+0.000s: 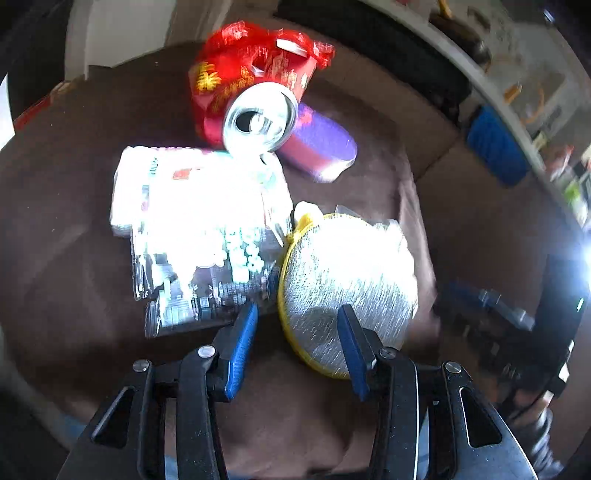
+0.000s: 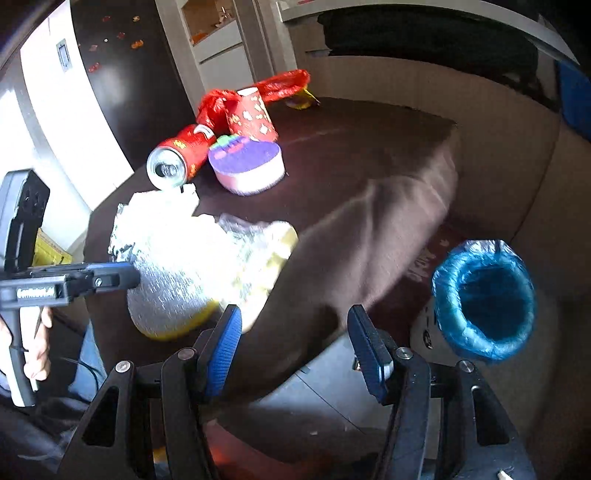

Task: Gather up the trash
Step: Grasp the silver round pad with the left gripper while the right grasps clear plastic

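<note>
Trash lies on a brown-covered table (image 1: 74, 221): a round silver foil pad with a yellow rim (image 1: 343, 280), a shiny clear wrapper (image 1: 199, 236), an open red can (image 1: 258, 118) on its side, a purple and pink sponge (image 1: 321, 147) and a red bag (image 1: 251, 62). My left gripper (image 1: 297, 314) is open, its fingers at the near edge of the foil pad; it also shows in the right wrist view (image 2: 114, 275). My right gripper (image 2: 293, 317) is open and empty over the table's near edge. The foil pad (image 2: 173, 291), can (image 2: 177, 158) and sponge (image 2: 247, 166) show there too.
A bin with a blue liner (image 2: 484, 299) stands on the floor to the right of the table. A red paper cup (image 2: 253, 114) stands upside down behind the sponge. A dark sofa (image 2: 424, 33) and cabinets lie beyond.
</note>
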The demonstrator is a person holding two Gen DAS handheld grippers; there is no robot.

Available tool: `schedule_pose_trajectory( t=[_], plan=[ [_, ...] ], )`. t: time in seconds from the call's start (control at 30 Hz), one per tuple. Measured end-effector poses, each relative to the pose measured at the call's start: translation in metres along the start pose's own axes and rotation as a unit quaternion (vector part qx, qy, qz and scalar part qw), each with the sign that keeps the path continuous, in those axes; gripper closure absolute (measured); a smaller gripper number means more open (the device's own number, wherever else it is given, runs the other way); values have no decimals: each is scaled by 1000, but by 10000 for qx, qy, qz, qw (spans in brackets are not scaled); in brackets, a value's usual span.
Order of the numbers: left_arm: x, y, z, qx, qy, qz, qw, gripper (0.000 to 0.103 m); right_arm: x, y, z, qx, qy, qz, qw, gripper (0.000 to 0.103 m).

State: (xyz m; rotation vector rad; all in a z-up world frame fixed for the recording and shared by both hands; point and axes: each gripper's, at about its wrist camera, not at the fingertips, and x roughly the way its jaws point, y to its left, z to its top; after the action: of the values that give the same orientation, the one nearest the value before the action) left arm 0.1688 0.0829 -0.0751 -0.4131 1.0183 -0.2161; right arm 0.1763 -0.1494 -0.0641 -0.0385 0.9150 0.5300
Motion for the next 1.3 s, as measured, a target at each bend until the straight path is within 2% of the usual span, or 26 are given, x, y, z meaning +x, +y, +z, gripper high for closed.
schedule_pose_trajectory(
  t=[0.1,0.17,0.3,0.33,0.4,0.47,0.57,0.67,0.87,0.97,1.07,1.17,1.23,1.27,1.3],
  plan=[
    [9,-5,4,-159,-8,-95,9998,48,0,-2,-6,214,-50,380,9990,46],
    [15,-13,6,-100,-150,-66,9998,39,4,0,-6,282,-65,464,9985,46],
    [27,-36,12,492,-213,393,9978,40,12,5,-6,245,-86,444,9987,47],
    [29,-40,12,588,-206,434,9971,49,13,5,-6,240,-101,417,9988,47],
    [29,-43,12,654,-198,412,9968,58,12,4,-6,252,-104,427,9987,47],
    [28,-41,12,659,-230,373,9969,71,10,3,-6,258,-126,403,9988,47],
    [17,-39,13,793,-437,397,9951,82,5,1,-2,235,-163,372,9989,47],
    [-5,-35,22,1008,-854,610,9894,86,2,4,6,156,-259,374,9988,47],
    [-47,-6,50,893,-1376,810,9831,88,9,17,21,-183,-214,356,9990,47],
    [-57,3,60,881,-1448,815,9822,88,22,25,29,-432,-63,128,9990,47],
    [-59,4,66,939,-1518,806,9806,88,34,17,34,-120,25,-216,9997,46],
    [-59,3,69,986,-1500,736,9810,88,38,13,31,305,-22,36,9995,43],
    [-59,3,68,1034,-1489,737,9807,88,41,27,31,2,37,-95,9999,43],
    [-57,1,68,1062,-1486,753,9803,88,43,37,30,-217,52,-276,9994,52],
    [-57,-1,67,1088,-1485,773,9799,88,44,44,29,-364,44,-376,9986,73]
  ],
)
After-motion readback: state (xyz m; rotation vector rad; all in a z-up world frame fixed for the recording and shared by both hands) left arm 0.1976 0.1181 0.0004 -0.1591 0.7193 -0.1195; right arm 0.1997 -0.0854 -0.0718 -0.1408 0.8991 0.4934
